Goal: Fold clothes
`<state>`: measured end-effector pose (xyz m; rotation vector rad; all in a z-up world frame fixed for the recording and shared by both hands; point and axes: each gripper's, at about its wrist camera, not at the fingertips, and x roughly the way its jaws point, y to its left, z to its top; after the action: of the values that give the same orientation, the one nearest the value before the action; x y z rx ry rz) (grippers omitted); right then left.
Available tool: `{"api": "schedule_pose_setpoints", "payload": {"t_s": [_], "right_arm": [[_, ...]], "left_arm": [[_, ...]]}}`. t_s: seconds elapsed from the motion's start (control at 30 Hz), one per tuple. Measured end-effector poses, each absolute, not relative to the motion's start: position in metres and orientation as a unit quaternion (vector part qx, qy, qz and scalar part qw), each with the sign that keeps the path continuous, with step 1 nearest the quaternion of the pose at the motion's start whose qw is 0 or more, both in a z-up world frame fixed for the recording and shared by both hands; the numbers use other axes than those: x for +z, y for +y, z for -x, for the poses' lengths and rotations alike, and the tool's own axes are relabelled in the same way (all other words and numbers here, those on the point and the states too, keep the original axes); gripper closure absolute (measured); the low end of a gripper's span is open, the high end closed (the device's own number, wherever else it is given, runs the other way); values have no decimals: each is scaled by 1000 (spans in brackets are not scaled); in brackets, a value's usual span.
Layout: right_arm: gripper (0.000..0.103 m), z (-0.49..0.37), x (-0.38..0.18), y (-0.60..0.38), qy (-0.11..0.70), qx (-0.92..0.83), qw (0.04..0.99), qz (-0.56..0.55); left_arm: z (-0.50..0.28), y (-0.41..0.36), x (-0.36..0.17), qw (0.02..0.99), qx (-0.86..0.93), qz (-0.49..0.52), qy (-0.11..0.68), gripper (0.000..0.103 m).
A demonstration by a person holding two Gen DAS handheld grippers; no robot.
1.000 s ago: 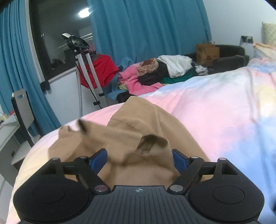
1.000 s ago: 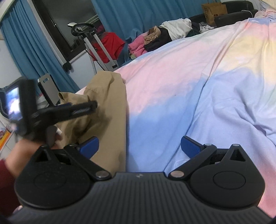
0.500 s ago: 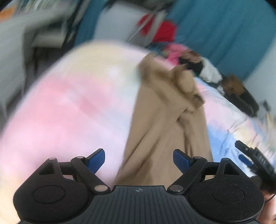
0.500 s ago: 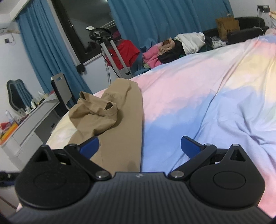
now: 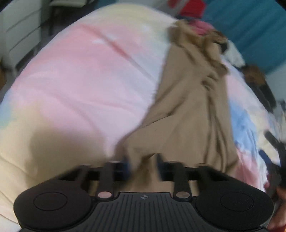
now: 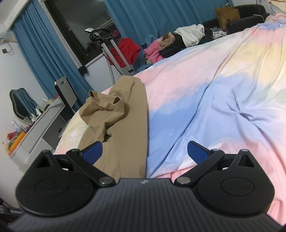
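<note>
A long tan garment lies lengthwise on the pastel tie-dye bedspread, its far end bunched and folded back. In the blurred left wrist view my left gripper has its fingers drawn close together, pinching a raised fold at the garment's near end. In the right wrist view the same garment runs away to the left of centre. My right gripper is open above its near edge, where it meets the blue patch of the bedspread. Nothing is between its fingers.
A pile of unfolded clothes sits past the bed's far edge, with a paper bag and a dark sofa behind it. A metal stand, a chair and a cluttered dresser are on the left.
The left gripper swung from the garment's bunched end round to its near end, dropped lower and closed its fingers on a fold. The right gripper stayed open and barely shifted.
</note>
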<state>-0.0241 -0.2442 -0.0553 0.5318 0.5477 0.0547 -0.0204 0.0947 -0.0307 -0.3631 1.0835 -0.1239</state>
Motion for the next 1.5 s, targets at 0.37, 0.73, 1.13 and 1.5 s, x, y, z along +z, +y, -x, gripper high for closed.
{"api": "schedule_pose_setpoints", "payload": {"t_s": [0.37, 0.73, 1.13, 1.5], "right_arm": [[0, 16, -62, -240, 280, 36, 919, -274], [0, 16, -62, -238, 279, 53, 916, -282], [0, 27, -40, -227, 221, 79, 941, -245], [0, 35, -18, -227, 166, 112, 956, -214]], "left_arm": [[83, -26, 15, 888, -160, -83, 422, 100], [79, -42, -36, 853, -154, -66, 494, 95], [93, -33, 27, 913, -127, -24, 388, 17], [39, -51, 55, 965, -95, 5, 245, 10]]}}
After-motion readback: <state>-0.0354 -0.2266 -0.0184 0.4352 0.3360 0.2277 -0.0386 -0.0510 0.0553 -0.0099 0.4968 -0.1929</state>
